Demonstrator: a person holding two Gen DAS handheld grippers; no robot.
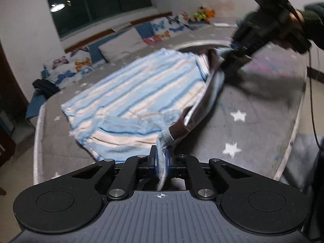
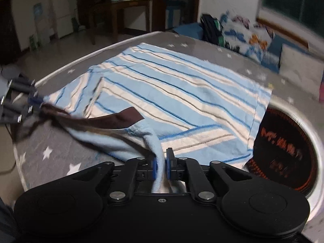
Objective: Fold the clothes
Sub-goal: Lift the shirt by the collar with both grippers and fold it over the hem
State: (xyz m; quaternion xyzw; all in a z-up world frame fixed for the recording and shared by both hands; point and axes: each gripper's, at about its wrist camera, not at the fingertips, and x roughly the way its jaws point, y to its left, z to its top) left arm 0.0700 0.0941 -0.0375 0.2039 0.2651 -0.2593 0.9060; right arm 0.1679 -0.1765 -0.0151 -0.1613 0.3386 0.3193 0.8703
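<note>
Two tools, left tool (image 1: 161, 158) and right tool (image 2: 162, 163), clenched on blue-striped garment (image 2: 172, 85), brown-trimmed edge raised.

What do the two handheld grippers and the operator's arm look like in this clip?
Both the left gripper and the right gripper have matte black linkage arms with silver pivot bolts and blue pads on the fingers. The left body is ribbed grey with a crosshair mark. The hand shows a dark green sleeve, and a thin black cable hangs nearby.

White walls; dark window (image 1: 97, 4) reflecting a ceiling lamp (image 1: 57, 7). Butterfly-print cushions (image 1: 66, 66) along wall. Wooden table (image 2: 129, 6), white fridge (image 2: 60, 14), pale tiled floor (image 2: 66, 40).
</note>
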